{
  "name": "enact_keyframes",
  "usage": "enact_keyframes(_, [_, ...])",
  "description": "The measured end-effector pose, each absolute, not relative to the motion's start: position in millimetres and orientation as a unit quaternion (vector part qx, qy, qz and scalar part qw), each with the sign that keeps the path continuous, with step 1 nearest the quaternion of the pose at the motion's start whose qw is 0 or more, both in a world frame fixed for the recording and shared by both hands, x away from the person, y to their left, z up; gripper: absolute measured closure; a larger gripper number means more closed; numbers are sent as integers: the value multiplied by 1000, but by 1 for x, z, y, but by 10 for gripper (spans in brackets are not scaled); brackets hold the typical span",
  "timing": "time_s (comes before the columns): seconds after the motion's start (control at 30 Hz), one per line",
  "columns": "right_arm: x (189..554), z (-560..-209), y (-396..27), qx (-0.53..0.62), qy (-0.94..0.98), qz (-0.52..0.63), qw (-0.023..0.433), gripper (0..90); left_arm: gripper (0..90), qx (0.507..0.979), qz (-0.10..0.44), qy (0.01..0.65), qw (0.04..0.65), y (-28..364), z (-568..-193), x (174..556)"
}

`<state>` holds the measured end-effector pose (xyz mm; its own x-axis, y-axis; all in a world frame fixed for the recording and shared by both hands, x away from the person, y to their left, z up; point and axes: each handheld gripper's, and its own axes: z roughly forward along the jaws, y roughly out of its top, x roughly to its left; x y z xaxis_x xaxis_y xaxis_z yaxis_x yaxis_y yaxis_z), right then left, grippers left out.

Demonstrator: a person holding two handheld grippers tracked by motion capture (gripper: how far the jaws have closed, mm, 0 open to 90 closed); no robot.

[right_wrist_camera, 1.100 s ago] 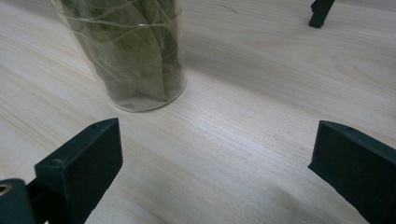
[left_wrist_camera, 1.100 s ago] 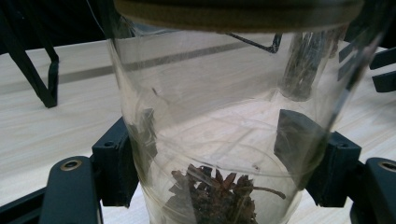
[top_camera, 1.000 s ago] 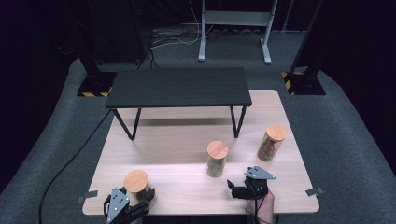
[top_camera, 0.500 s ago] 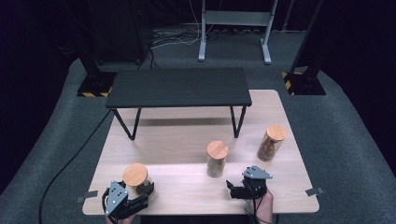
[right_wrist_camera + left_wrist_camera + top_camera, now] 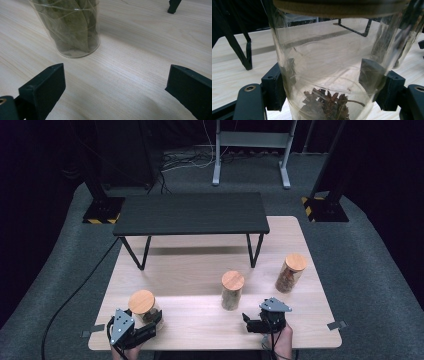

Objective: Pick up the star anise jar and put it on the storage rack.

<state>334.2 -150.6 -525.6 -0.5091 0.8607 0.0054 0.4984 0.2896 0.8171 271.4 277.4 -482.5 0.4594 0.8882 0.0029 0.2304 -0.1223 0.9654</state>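
1. Star-anise jar (image 5: 144,309), a clear glass cylinder with a round wooden lid, sits at the lower left of the high view, on the near left part of the table (image 5: 200,320).
2. My read is that the step in hand is the grasp itself: the left gripper (image 5: 145,330) has its jaws closed on the jar's lower wall, and the jar looks about ready to be carried.
3. In the left gripper view the glass (image 5: 324,75) stands squarely between the two black jaws, one pressed to its left side and one to its right, with the dark spice pieces heaped at the bottom and the lid's rim along the top edge of the frame.
4. The next move, I'd judge, calls for a straight lift with the jar kept upright, since smooth glass could slip or tip if the wrist rolls.
5. The black shelf (image 5: 190,213) at the upper middle of the high view looks a likely place to carry it, though that is a guess.
6. The right gripper (image 5: 260,322) rests at the lower right with its jaws wide apart and nothing between them.
7. Just ahead of it stands the bay-leaf jar (image 5: 67,27), upper left in the right gripper view, apart from both jaws.
8. A third jar (image 5: 290,272) stands farther right, well apart.
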Motion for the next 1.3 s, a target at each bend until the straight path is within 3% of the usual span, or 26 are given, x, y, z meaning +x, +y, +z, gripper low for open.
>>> enact_keyframes(1.3, [333, -525, -153, 438, 765, 416, 223, 12, 250, 682, 324, 403, 517, 264, -466, 296])
